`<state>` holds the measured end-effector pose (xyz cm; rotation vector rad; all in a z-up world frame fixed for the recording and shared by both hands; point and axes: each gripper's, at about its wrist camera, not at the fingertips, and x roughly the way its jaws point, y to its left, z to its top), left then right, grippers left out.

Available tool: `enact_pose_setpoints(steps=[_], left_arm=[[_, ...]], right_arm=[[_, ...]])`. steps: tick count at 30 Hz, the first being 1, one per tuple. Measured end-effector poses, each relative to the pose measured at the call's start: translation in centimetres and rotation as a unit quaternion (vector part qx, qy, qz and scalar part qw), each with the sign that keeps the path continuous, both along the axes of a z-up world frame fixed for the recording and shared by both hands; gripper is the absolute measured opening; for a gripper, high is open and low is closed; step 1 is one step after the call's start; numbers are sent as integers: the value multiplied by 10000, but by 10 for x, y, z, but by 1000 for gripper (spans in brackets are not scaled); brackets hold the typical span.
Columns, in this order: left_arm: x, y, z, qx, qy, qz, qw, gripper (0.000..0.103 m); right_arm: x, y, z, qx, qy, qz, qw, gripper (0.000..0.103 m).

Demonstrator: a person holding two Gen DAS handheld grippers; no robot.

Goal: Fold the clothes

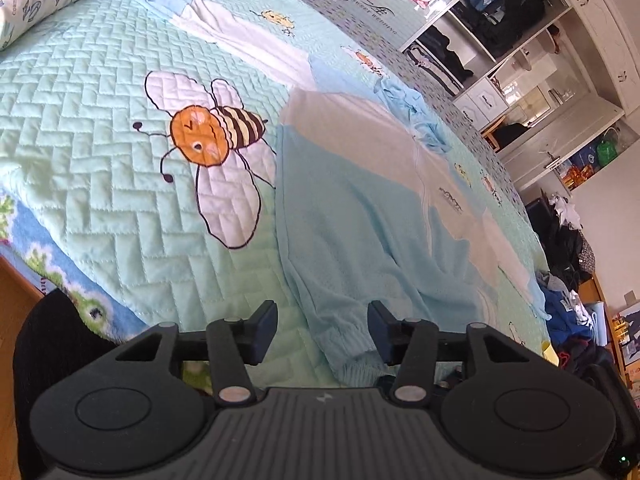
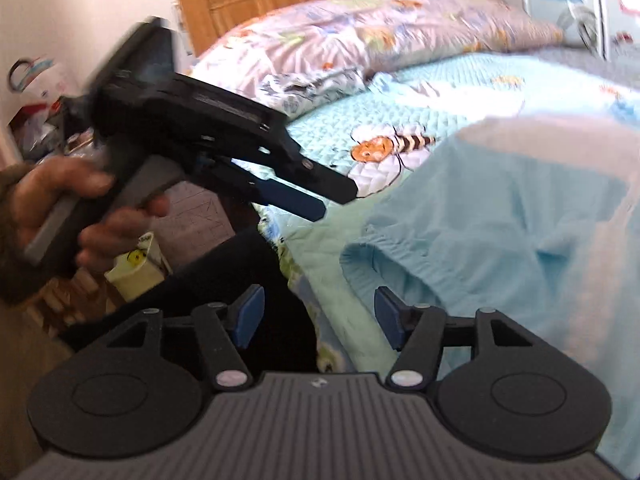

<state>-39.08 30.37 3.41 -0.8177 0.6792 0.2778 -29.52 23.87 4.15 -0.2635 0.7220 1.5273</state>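
Nearest in the left wrist view, the left gripper is seen with its fingers released and nothing between them; the hem of the jacket lies just beyond, toward 1 o'clock, at the near edge of the bed. In the right wrist view the right gripper is likewise released and empty, with the ribbed hem just past its right finger, at about 1 o'clock.

The step in hand is judged to be a fresh grasp for the next fold. It would be done well if the hem were taken at two well-separated points, both layers being caught in each pinch, the quilt left out of it. The cloth should be lifted only slightly and carried over evenly, so that the zip line stays straight and no crease is dragged in.

Farther off, the left wrist view alone shows the whole jacket: its pale blue body, white upper part, zip, bunched collar toward 1 o'clock and a sleeve stretched away toward 11 o'clock, with wardrobe shelves beyond. Only the right wrist view shows the left gripper from outside, held in a hand at 10 o'clock, and the pillow and headboard at 12 o'clock; that view is blurred.
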Motion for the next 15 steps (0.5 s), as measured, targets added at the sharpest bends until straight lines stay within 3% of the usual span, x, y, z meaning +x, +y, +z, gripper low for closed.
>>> enact_pose_setpoints(steps=[6, 12, 15], left_arm=[[3, 11, 0, 264, 183, -105, 9994, 61], [11, 26, -2, 196, 306, -430, 9984, 72], [17, 30, -7, -29, 395, -633, 9972, 72]], right_arm=[[-6, 39, -7, -64, -248, -435, 9987, 64], [-13, 55, -16, 135, 394, 64, 9991, 67], [-20, 50, -17, 99, 164, 140, 9997, 69]])
